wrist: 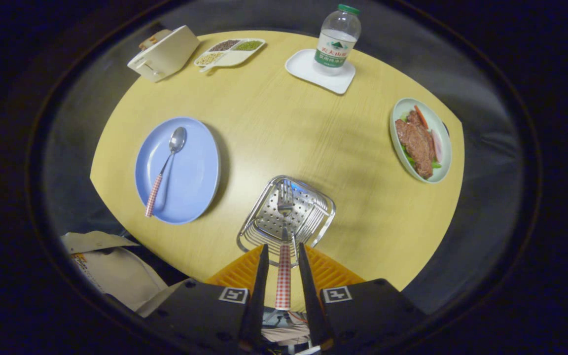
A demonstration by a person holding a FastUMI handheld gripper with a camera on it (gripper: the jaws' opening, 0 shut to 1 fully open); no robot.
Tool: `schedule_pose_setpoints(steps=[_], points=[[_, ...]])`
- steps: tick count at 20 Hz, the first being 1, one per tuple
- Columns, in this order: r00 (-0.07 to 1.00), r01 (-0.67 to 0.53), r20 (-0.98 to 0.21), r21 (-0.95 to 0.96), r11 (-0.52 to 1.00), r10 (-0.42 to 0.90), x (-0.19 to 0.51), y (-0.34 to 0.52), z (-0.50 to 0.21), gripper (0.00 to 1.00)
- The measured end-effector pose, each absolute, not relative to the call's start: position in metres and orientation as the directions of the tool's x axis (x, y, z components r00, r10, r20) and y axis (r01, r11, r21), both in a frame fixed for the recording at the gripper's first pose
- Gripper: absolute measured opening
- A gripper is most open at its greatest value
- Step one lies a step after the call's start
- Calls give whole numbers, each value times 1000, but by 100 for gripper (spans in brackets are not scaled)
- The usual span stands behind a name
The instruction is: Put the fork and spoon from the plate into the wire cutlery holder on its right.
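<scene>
Fork's on its way in! The gripper (283,259) has its two fingers drawn in narrow around the fork (284,236), the red-and-white checked handle running straight up between them, tines pointing ahead and down into the wire cutlery holder (313,217). From here the fingers look pressed on the handle from both sides, so I'd call it a firm hold. The tines sit over the perforated metal floor of the holder, just ahead of the fingertips; whether they touch that floor I can't tell.

So this reads as the first half of the job at the drop-off stage: fork over the holder, spoon not yet dealt with. The next move, as I judge it, calls for lowering the fork a touch further and letting the fingers part so the handle leans against the wire wall rather than tipping out. A slanted release could rattle the light holder across the yellow table (274,128).

And there's the spoon (165,165), lying on the blue plate (195,172) well off to the left of the holder, bowl away from the gripper, checked handle nearest. That's the next pickup, and the handle is the obvious place to take it.

Farther back: a water bottle (337,42) on a white tray (308,66), and a dish of meat (421,140) to the right.
</scene>
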State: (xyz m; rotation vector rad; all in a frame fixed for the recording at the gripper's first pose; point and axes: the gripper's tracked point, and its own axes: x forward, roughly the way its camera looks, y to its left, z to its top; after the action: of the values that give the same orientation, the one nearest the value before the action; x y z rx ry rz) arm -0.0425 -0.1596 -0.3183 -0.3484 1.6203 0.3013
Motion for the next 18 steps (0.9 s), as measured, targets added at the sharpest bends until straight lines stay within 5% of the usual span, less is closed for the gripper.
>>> schedule_pose_setpoints(steps=[4, 11, 18], points=[[151, -292, -987, 16, 956, 62, -28, -131, -299, 100], [553, -161, -828, 9, 987, 98, -18, -91, -252, 100], [714, -97, -700, -54, 994, 32, -29, -65, -229, 100]])
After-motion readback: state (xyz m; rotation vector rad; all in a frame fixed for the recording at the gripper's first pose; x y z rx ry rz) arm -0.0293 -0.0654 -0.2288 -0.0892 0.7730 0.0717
